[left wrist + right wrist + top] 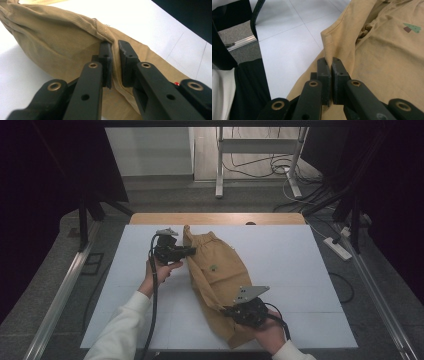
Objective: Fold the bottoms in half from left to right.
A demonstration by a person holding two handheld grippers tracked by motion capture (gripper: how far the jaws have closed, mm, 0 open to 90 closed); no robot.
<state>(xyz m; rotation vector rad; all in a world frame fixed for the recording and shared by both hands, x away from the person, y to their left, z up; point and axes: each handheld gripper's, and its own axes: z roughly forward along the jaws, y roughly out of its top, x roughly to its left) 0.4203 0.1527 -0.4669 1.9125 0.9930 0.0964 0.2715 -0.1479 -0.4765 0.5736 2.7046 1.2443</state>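
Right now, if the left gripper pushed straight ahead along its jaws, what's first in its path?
The tan garment itself: the left gripper already pinches a fold, with bunched cloth directly beyond the tips. Past that, likely bare white table; depth unclear.

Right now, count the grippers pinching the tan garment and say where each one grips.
2. The left gripper pinches the tan garment at a stitched edge on its far-left side; the right gripper pinches a fold at its near end. No further grippers are in view.

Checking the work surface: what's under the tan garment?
The white table lies under the tan garment, showing all around it. The part directly beneath is covered, so anything there can't be seen.
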